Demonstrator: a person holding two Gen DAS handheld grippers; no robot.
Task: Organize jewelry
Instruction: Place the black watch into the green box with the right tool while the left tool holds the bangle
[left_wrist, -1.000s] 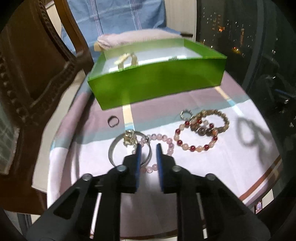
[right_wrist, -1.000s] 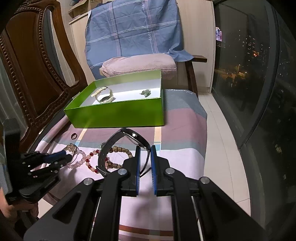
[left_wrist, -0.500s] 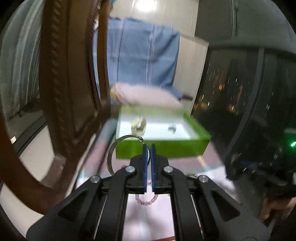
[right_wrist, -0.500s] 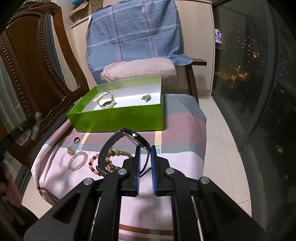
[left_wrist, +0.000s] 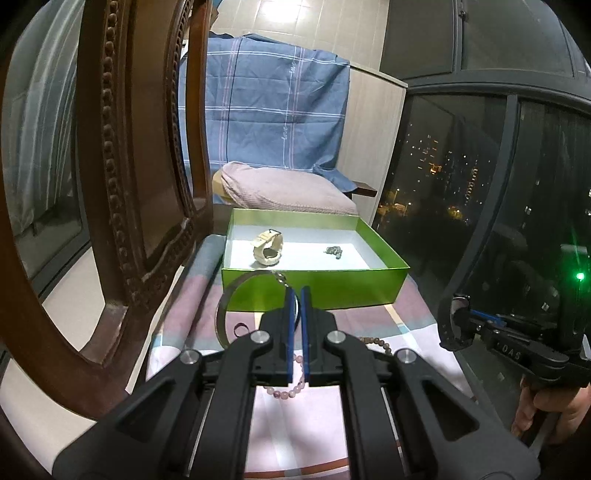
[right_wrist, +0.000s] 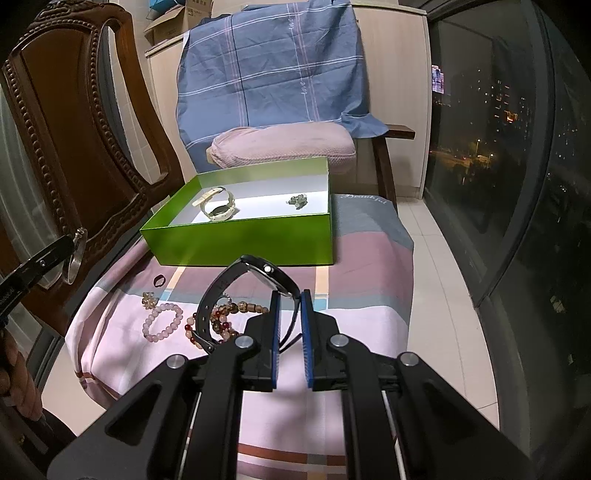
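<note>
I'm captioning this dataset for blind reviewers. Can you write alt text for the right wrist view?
The right gripper holds a black watch above a striped cloth, facing an open green box that contains a cream watch and a small green trinket. Beaded bracelets lie on the cloth; at left, the left gripper holds a silver bangle.

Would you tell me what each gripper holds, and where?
Left gripper: silver bangle, pinched at its rim. Right gripper: black watch, by its strap.
</note>
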